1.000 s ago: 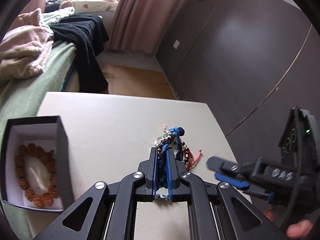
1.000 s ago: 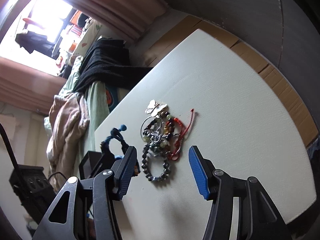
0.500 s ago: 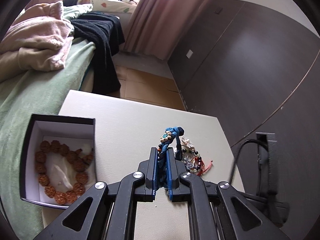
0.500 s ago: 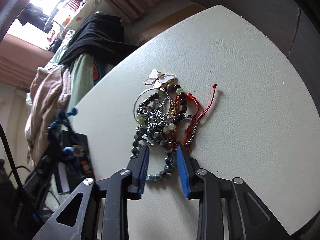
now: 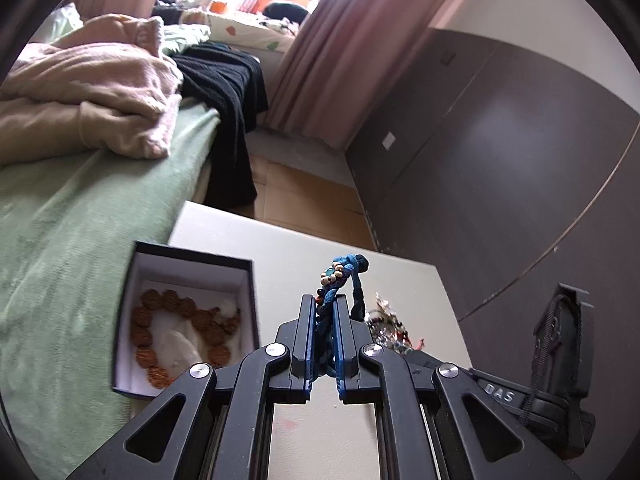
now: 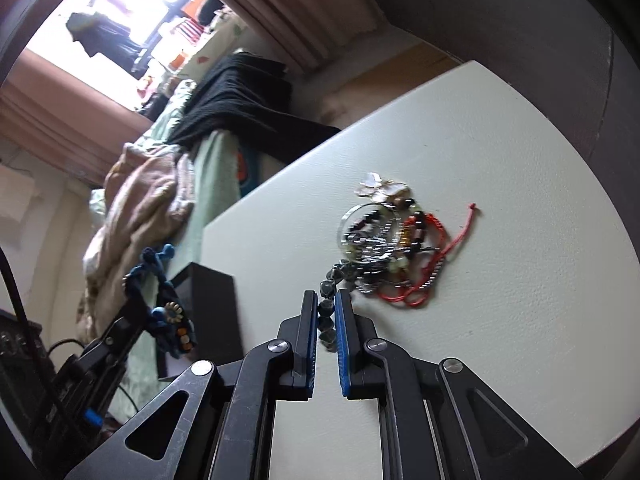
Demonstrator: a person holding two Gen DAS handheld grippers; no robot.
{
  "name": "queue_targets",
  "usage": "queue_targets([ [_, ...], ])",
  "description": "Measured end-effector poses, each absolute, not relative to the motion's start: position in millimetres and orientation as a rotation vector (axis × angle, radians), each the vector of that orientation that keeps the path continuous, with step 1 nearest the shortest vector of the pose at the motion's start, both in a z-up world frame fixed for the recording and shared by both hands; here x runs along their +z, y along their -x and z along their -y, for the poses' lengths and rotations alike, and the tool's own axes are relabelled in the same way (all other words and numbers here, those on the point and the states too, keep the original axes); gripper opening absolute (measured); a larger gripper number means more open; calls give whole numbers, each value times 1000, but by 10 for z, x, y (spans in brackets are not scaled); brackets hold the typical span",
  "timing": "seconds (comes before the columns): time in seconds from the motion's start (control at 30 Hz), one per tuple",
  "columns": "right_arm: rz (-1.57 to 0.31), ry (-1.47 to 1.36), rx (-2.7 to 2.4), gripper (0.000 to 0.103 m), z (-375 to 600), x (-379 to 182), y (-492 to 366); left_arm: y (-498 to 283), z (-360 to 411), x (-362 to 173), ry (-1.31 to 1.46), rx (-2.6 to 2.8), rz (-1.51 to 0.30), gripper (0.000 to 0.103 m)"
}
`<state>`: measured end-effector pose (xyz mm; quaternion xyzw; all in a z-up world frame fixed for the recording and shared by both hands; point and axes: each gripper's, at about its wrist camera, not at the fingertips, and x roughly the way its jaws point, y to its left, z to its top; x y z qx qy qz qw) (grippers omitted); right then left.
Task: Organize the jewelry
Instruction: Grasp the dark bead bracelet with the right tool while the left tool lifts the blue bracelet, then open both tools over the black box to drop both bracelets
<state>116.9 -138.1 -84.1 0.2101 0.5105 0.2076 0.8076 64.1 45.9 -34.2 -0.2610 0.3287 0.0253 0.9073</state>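
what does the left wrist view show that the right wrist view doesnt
Only the left wrist view shows inside the open box, where a brown bead bracelet lies. Only the right wrist view shows the right claw closing on a dark stone-bead bracelet, and the red cord in full. Both show the left claw shut on the blue braided bracelet, the jewelry pile and the white table.
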Motion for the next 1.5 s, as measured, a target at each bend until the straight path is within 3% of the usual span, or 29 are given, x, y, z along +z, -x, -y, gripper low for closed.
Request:
queue_targets([
  [0.33, -983, -469, 584, 10, 1194, -591, -963, -412, -887, -260, 646, 143, -602, 8],
  [0.37, -976, -468, 594, 10, 1167, -573, -951, -389, -923, -241, 646, 154, -595, 12],
  [0.43, -969, -470, 612, 10, 1112, -555, -936, -361, -978, -213, 644, 164, -597, 37],
  [0.47, -967, -473, 619, 10, 1094, -548, -933, -344, -1002, -210, 648, 168, -594, 56],
  [0.5, -965, -478, 629, 10, 1078, -543, -931, -305, -1028, -203, 651, 186, -576, 63],
  [1.13, -917, -479, 844, 11, 263, -272, -945, -143, -1300, -247, 759, 238, -598, 63],
  [1.17, -924, -457, 846, 15, 205, -272, -957, -144, -1291, -251, 751, 241, -605, 63],
  [1.27, -974, -454, 837, 55, 178, -354, -981, -155, -1271, -255, 748, 246, -610, 63],
  [1.3, -966, -472, 817, 60, 237, -372, -973, -166, -1252, -255, 748, 245, -609, 63],
  [1.5, -961, -469, 712, 60, 632, -348, -1053, -340, -969, -272, 693, 176, -666, 63],
])
